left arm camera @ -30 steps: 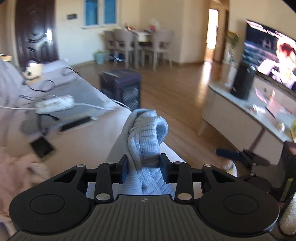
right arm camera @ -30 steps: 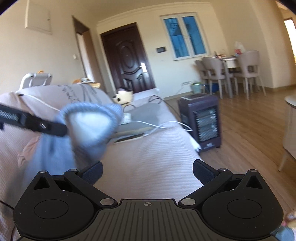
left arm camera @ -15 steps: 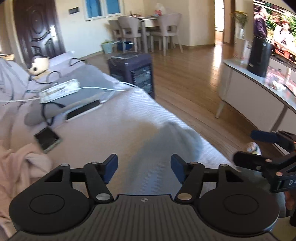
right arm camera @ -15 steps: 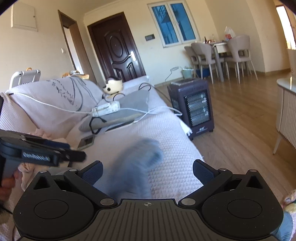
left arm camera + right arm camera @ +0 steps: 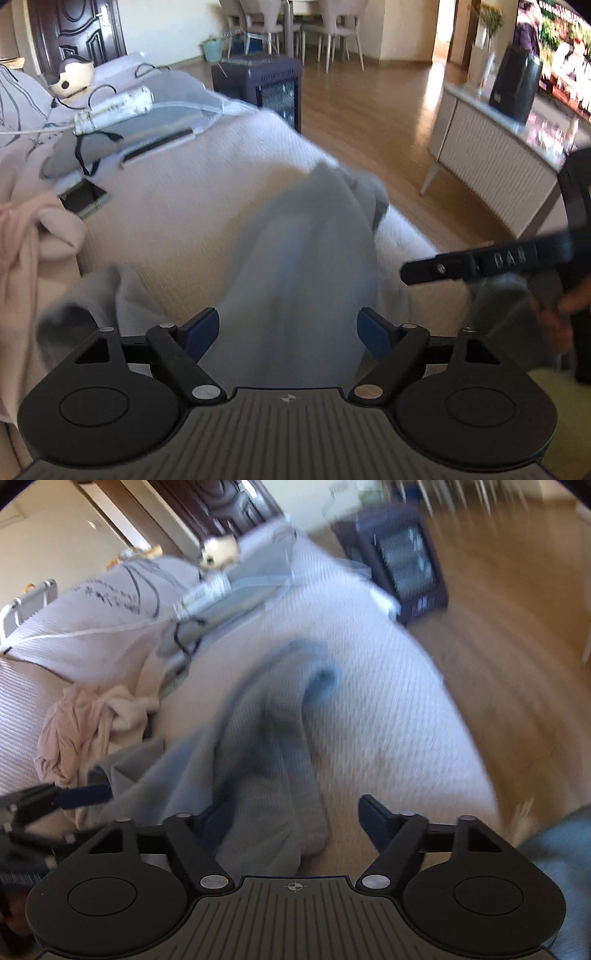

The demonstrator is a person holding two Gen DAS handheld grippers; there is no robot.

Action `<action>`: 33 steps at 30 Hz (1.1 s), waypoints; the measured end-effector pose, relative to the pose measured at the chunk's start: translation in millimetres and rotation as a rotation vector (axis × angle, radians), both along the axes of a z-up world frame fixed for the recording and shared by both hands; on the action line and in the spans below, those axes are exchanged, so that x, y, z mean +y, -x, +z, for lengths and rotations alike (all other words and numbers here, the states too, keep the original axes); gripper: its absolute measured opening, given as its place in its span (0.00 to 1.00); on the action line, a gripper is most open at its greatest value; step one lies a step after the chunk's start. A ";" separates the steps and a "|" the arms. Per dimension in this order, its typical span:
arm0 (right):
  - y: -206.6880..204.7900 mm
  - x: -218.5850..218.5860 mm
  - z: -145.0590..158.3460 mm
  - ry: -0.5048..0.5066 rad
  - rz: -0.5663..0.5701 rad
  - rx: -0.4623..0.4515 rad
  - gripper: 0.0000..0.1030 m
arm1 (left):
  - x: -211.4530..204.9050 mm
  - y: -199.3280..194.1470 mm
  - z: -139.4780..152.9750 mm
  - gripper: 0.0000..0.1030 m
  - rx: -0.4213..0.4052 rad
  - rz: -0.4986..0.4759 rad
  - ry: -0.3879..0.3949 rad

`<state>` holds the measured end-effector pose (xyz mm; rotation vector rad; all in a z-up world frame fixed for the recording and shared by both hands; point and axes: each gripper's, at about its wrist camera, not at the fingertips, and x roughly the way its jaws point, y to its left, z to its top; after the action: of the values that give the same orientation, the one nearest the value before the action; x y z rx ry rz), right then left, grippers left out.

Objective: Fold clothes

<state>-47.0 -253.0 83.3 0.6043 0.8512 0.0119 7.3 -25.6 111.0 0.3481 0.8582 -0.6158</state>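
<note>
Bright daylight, sun glare on floor (image 5: 369, 122); right view smeared, garment (image 5: 266, 738) blurred, perhaps motion; fisheye-bent edges.

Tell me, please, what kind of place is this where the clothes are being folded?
Most likely a home living room open to a dining area. A sofa bears the grey garment; a television stands on a low cabinet, and dining chairs stand behind a space heater.

Pale ribbed sofa (image 5: 192, 192) bearing a grey-blue garment (image 5: 303, 258) at centre frame, a pink garment (image 5: 26, 236) at left, a power strip (image 5: 114, 109) upper left.
</note>
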 end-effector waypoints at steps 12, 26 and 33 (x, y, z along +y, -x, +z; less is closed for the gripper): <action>-31.4 14.9 -26.3 -0.074 0.045 0.136 0.50 | -3.9 10.8 -33.4 0.54 -0.088 0.020 -0.097; 7.1 5.0 40.5 0.147 0.049 0.031 0.26 | 5.3 5.6 57.0 0.03 -0.123 -0.116 0.076; 51.0 -26.7 41.6 0.200 -0.068 0.086 0.26 | -1.0 11.5 38.9 0.46 -0.032 -0.123 0.030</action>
<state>-98.0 -279.7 124.9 0.4475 0.9025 -0.1608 -4.2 -26.6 149.9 0.3848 0.7999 -0.7345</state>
